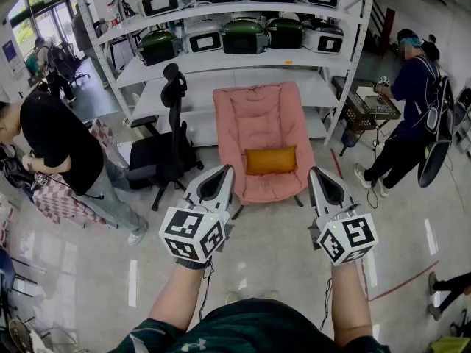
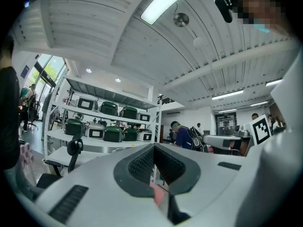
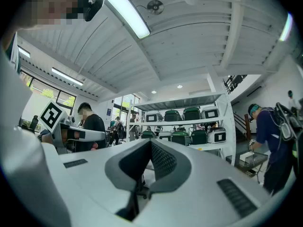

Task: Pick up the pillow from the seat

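Open floor [image 1: 269, 232] before seat [image 1: 259, 120], office chair [image 1: 166, 150] left

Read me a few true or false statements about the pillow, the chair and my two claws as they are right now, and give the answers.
1. The orange pillow lies on the seat of the pink chair. True.
2. The left claw grips the pillow. False: its jaws are together on nothing, away from the pillow.
3. The right claw is wide open. False: its jaws are shut, with nothing between them.
4. A black office chair stands left of the pink chair in the head view. True.
5. The shelves behind the pink chair are bare. False: they hold green and white appliances.
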